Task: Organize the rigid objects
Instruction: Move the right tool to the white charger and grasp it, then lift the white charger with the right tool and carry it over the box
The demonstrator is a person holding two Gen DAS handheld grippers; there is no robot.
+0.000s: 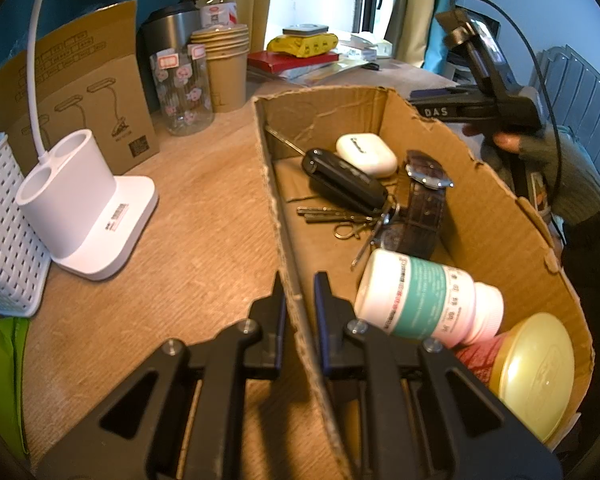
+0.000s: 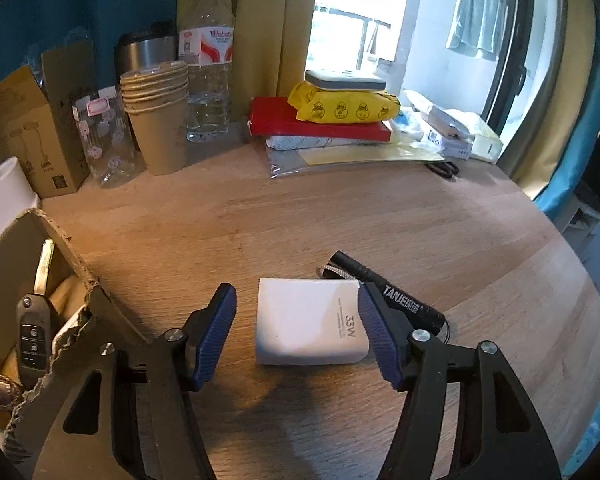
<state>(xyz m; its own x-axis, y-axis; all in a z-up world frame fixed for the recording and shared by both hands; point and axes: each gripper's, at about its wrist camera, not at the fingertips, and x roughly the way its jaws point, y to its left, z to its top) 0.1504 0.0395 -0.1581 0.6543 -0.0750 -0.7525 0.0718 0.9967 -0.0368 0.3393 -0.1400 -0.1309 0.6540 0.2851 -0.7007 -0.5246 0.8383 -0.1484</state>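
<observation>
My left gripper [image 1: 300,284] is shut on the left wall of an open cardboard box [image 1: 276,184]. Inside the box lie a black car key with keys [image 1: 342,182], a white earbud case [image 1: 366,154], a brown-strap watch [image 1: 426,194], a white and green pill bottle [image 1: 424,300] and a yellow-lidded jar [image 1: 536,372]. My right gripper [image 2: 296,312] is open, its fingers on either side of a white 33W charger [image 2: 310,322] on the wooden table. A black flashlight [image 2: 392,292] lies just behind the charger, against the right finger. The box corner [image 2: 40,300] shows at left.
A white lamp base [image 1: 88,204] and a white basket [image 1: 4,232] stand left of the box. At the back are a cardboard lamp box [image 1: 80,92], a patterned glass [image 2: 108,136], stacked paper cups [image 2: 160,116], a water bottle [image 2: 208,60], a steel mug, and a red book under a yellow pack [image 2: 340,108].
</observation>
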